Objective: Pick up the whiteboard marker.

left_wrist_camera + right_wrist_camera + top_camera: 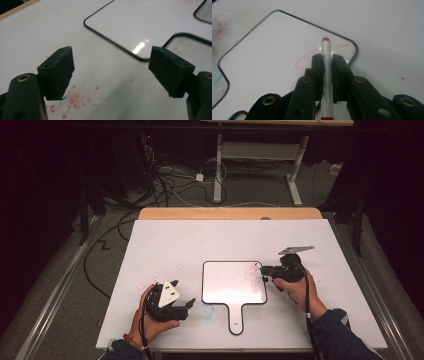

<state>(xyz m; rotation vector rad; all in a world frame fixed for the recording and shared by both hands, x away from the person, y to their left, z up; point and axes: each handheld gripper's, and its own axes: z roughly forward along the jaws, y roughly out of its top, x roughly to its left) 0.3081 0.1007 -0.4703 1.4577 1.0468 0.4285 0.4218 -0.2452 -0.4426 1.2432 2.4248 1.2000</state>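
A small whiteboard [230,282] with a black rim and a short handle lies in the middle of the white table. Faint red scribble [251,272] marks its upper right part. My right gripper [263,269] is at the board's right edge, shut on a white marker with a red tip. In the right gripper view the marker [325,46] stands between the jaws of the gripper [327,58], its tip over the red scribble [307,60] on the board [269,50]. My left gripper [191,302] rests left of the handle, empty. Its jaws [112,70] stand wide open toward the board's corner [130,27].
Red specks [75,100] stain the table under the left gripper, and a pale blue smear [207,310] lies beside the board's handle. The table's wooden far edge [230,213] runs behind. Cables [165,185] and another table's legs [218,170] stand on the floor beyond.
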